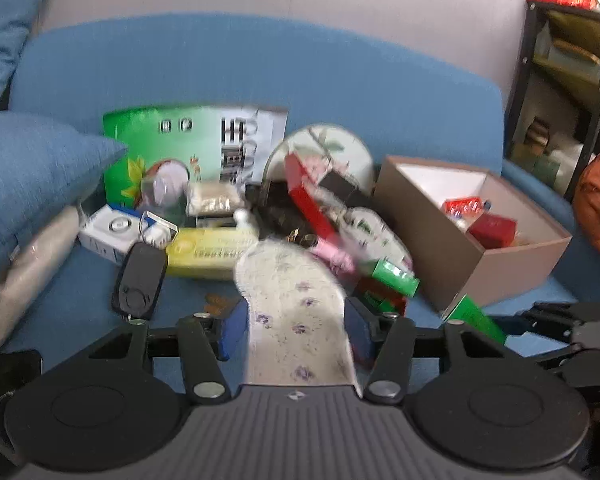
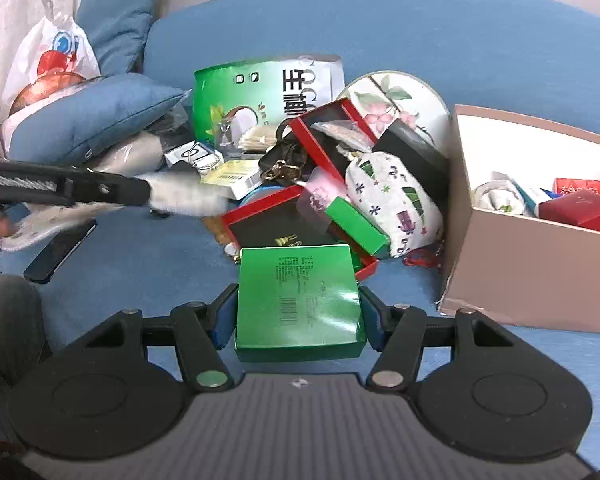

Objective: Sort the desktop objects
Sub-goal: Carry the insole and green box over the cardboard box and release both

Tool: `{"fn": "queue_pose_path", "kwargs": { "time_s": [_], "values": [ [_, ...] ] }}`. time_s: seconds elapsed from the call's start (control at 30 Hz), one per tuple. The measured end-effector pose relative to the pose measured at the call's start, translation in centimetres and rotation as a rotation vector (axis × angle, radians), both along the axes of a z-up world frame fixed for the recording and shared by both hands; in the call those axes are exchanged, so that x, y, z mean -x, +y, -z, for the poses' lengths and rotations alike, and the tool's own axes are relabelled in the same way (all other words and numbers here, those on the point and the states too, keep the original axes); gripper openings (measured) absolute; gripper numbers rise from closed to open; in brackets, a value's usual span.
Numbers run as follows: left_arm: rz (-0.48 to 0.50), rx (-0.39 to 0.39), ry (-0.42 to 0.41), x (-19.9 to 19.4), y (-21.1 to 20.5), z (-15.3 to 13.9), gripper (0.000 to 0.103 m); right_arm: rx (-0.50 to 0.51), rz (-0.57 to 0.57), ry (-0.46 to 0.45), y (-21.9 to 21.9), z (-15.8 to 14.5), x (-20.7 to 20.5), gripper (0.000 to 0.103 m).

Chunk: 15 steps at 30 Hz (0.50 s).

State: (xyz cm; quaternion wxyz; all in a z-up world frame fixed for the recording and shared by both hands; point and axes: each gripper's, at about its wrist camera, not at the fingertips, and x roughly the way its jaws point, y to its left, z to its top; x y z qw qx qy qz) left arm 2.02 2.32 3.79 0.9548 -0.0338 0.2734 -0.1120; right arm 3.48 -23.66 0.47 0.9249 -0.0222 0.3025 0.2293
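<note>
My left gripper (image 1: 296, 328) is shut on a white insole with purple flower print (image 1: 292, 280), which sticks out forward between the blue pads above the sofa seat. The right wrist view shows that same gripper from the side at the left, with the blurred insole (image 2: 180, 200) at its tip. My right gripper (image 2: 298, 304) is shut on a flat green box (image 2: 296, 280), pads against its two sides, held over the blue seat in front of the pile. An open brown cardboard box (image 2: 520, 272) stands to the right with several items inside.
The pile on the blue sofa includes a green snack bag (image 2: 260, 92), round floral tin (image 2: 396, 96), patterned pouch (image 2: 396, 200), red-rimmed boxes, yellow box (image 1: 208, 252) and key fob (image 1: 140, 276). Blue cushions (image 1: 28, 172) lie left. A black phone (image 2: 60, 252) lies on the seat.
</note>
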Motion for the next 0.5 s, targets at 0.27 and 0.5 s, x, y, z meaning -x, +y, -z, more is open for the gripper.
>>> {"fn": "queue_pose_path", "kwargs": {
  "time_s": [0.27, 0.5],
  "values": [
    [0.04, 0.003, 0.002, -2.0, -1.7, -0.9, 0.035, -0.019, 0.037, -0.031, -0.9, -0.6, -0.6, 0.06],
    [0.21, -0.187, 0.219, -2.5, -5.0, 6.2, 0.064, -0.007, 0.047, 0.012, -1.4, 0.9, -0.8, 0.06]
  ]
}}
